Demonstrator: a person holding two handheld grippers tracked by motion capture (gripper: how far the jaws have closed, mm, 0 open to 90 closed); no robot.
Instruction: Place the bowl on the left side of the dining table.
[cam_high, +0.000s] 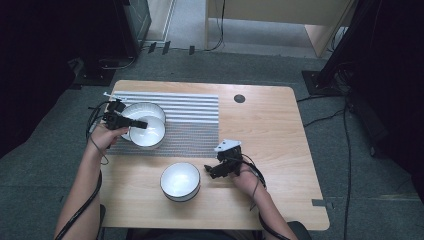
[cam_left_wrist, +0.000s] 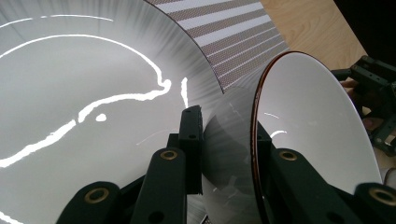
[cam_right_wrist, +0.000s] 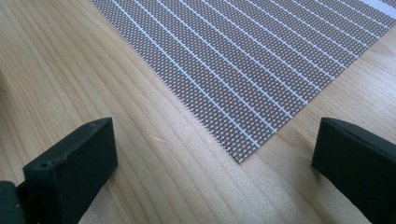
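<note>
Gripping the upper bowl (cam_high: 148, 132) by its rim, my left tool (cam_high: 131, 123) risked slipping; my right tool (cam_high: 214, 172) sat released.

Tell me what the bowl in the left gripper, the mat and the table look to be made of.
The held bowl: likely glazed ceramic, glossy white with sharp light reflections and a thin dark rim line. The mat: seemingly woven vinyl or plastic mesh, matte grey-brown weave with white stripes and a cleanly cut corner. The table: pale wood or wood-look laminate, smooth, with straight grain lines; the look cannot settle which.
</note>
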